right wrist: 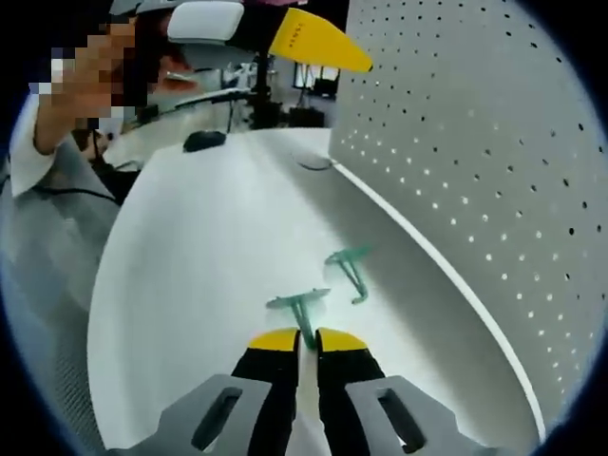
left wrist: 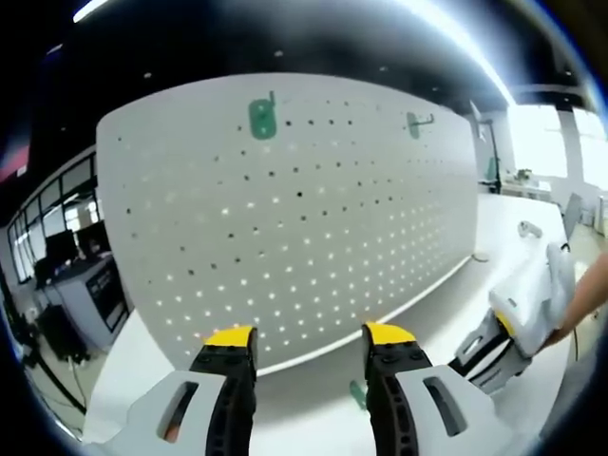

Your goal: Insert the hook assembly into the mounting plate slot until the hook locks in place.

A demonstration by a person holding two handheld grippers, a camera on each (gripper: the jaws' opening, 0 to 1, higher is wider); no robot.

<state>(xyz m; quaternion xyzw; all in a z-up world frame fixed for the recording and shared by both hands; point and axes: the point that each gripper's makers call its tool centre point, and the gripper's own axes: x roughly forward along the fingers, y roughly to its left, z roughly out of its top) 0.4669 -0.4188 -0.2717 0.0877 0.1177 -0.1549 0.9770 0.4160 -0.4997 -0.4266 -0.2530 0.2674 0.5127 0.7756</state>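
Note:
A white pegboard (left wrist: pixel 285 209) stands upright on the white table, and two green mounting plates, one at upper left (left wrist: pixel 261 116) and one at upper right (left wrist: pixel 415 122), hang on it. My left gripper (left wrist: pixel 309 340) faces the board, open and holding nothing. A green hook piece (left wrist: pixel 356 392) lies on the table, partly hidden by the left gripper's right jaw. In the right gripper view, my right gripper (right wrist: pixel 304 340) is shut on the stem of a green hook assembly (right wrist: pixel 300 306) low over the table. A second green hook (right wrist: pixel 349 266) lies just beyond it, near the pegboard (right wrist: pixel 475 142).
The right gripper (left wrist: pixel 484 347) enters the left gripper view from the right, held by a hand. The left gripper (right wrist: pixel 275 33) hangs at the top of the right gripper view. A person sits at the table's left side. Desks and monitors stand behind.

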